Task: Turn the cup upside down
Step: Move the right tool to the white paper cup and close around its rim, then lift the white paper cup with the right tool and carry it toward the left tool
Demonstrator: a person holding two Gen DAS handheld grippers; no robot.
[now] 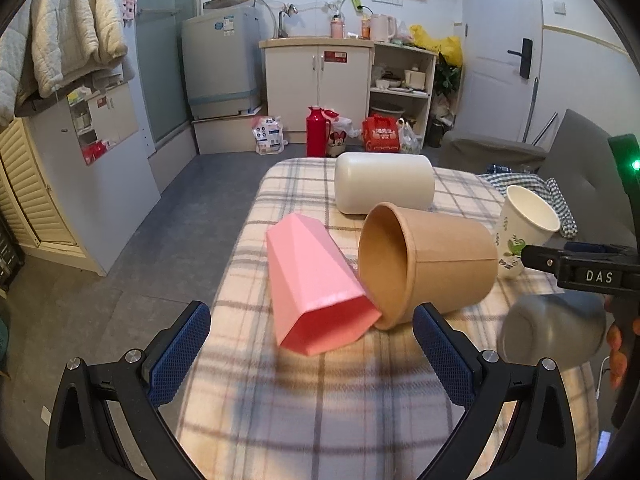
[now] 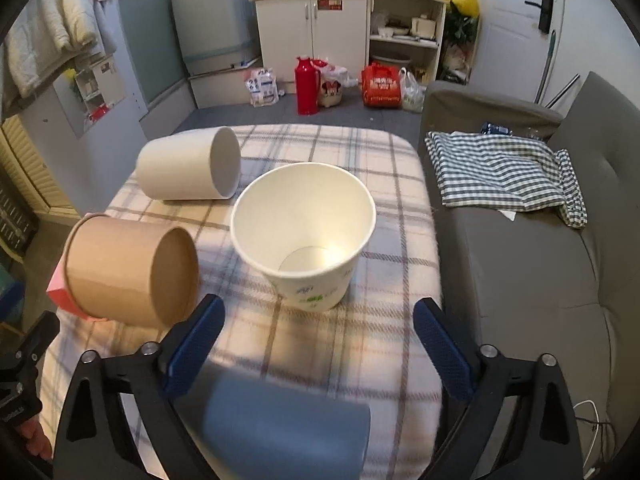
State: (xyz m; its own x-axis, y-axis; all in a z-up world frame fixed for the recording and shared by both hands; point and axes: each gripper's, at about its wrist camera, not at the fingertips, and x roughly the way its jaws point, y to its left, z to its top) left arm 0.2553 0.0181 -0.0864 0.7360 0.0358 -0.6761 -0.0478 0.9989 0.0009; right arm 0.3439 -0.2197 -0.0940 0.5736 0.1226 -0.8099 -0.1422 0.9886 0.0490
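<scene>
Several cups sit on a plaid-covered table (image 1: 304, 420). A pink faceted cup (image 1: 316, 292) lies on its side just ahead of my open, empty left gripper (image 1: 312, 356). A brown paper cup (image 1: 428, 264) lies on its side against it and also shows in the right wrist view (image 2: 128, 272). A white cup (image 2: 188, 170) lies on its side farther back. A white paper cup (image 2: 304, 232) stands upright, mouth up, just ahead of my open, empty right gripper (image 2: 316, 344). A grey cup (image 2: 284, 428) lies blurred under the right gripper.
A grey sofa (image 2: 520, 280) with a checked cloth (image 2: 504, 172) borders the table on the right. The table's left edge drops to the floor (image 1: 120, 280). Cabinets, a red thermos (image 2: 307, 86) and bags stand at the far wall.
</scene>
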